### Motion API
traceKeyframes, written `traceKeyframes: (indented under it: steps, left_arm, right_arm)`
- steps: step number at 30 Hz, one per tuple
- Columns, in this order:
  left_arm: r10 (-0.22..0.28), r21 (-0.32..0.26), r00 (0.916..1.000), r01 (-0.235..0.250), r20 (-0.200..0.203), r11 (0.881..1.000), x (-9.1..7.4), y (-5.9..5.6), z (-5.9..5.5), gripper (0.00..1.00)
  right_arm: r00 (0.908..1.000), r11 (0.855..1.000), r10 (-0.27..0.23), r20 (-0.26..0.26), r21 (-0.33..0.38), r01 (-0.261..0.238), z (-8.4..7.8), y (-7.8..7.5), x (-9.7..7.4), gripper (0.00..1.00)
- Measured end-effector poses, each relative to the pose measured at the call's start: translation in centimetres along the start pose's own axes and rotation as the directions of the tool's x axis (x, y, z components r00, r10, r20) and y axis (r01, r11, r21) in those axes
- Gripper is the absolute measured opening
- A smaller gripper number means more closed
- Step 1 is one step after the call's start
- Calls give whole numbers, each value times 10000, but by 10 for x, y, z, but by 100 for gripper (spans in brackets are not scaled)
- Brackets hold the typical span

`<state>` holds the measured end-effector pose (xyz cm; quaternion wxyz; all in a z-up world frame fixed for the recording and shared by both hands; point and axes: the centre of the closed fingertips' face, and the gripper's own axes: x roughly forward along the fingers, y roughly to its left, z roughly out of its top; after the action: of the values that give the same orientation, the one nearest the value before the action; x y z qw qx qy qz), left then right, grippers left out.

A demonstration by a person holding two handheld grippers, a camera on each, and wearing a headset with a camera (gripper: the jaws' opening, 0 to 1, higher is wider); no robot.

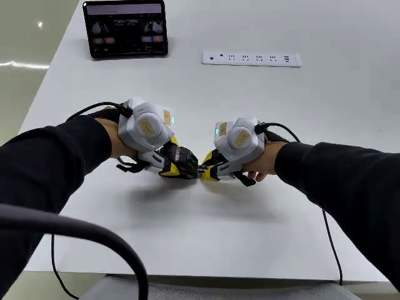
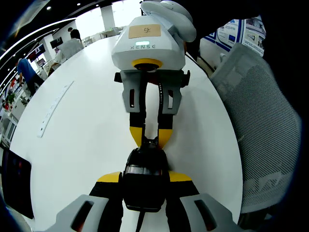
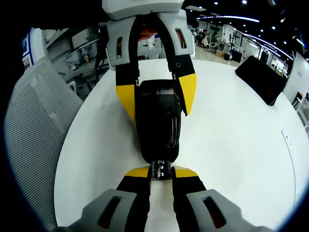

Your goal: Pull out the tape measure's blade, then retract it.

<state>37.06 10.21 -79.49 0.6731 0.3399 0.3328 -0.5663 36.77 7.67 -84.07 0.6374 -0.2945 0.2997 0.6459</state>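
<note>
A black tape measure hovers just above the white table, and my left gripper is shut on its body. In the left gripper view the case sits between my yellow-tipped jaws. My right gripper faces it from the right and is shut on the blade's end. The right gripper view has the marked blade tip pinched in my right gripper, right at the case's mouth. Almost no blade is drawn out.
A dark tablet stands at the table's far left. A white power strip lies at the far middle. A grey mesh chair stands at the near table edge, and a black cable trails off that edge.
</note>
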Motion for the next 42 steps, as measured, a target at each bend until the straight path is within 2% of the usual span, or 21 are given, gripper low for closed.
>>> traceKeyframes:
  steps: [4, 42]
  left_arm:
    - [-4, -14, 10000, 4, -6, 10000, 0, 0, 0, 30]
    - [37, -129, 10000, -37, 47, 9999, -1, 1, 0, 30]
  right_arm:
    - [9999, 9997, 121, -17, -227, -122, -1, 0, 3, 12]
    - [9994, 9999, -15, -332, 137, 19, -13, -4, -9, 9]
